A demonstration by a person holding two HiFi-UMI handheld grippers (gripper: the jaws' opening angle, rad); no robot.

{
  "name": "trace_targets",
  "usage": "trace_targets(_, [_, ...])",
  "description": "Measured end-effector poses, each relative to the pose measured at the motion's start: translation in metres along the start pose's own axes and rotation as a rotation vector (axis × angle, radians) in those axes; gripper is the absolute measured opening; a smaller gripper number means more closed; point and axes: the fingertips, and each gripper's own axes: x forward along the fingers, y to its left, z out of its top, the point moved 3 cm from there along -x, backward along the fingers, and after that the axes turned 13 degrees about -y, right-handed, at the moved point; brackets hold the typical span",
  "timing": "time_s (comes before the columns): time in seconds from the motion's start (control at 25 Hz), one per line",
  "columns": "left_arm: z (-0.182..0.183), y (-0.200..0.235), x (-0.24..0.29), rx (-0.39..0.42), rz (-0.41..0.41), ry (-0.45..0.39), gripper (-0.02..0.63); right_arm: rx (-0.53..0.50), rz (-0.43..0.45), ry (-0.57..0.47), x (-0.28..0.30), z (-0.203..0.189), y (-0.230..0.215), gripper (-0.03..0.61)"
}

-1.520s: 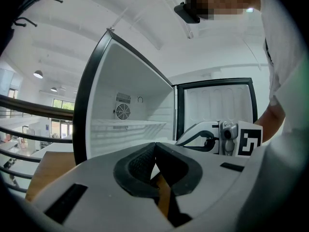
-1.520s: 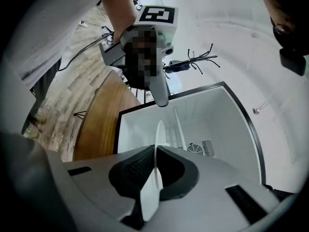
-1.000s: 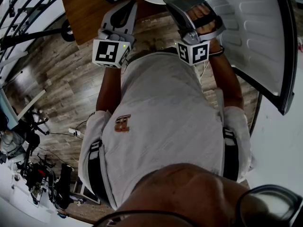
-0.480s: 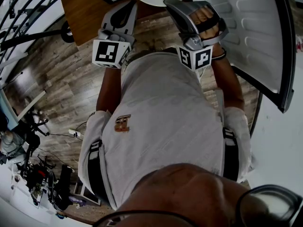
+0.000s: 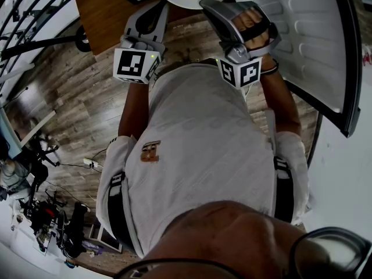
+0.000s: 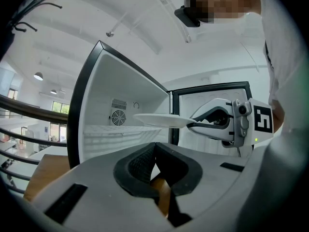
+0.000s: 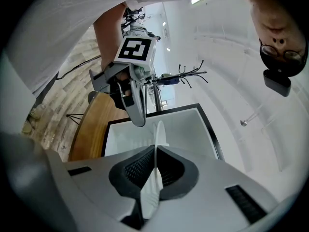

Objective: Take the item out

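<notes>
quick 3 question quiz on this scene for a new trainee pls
1. What is the right gripper shut on? A) a cup B) a white plate C) nothing
2. True or false: the left gripper holds nothing between its jaws.
3. Fill in: the plate is gripped by its ____.
Key: 1 B; 2 true; 3 rim.

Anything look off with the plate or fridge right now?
Nothing stands out. The round white plate sits level and intact, its rim pinched in the right gripper before the open white fridge; the left gripper is shut and empty.
</notes>
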Motion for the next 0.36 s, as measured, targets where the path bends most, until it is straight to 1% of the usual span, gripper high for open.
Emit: trace_targets(0.36, [0.013, -0.023, -0.005, 0.002, -0.002, -0.005, 0.018, -0.01, 0.003, -0.004, -0.023, 0.011, -0.009, 0.04])
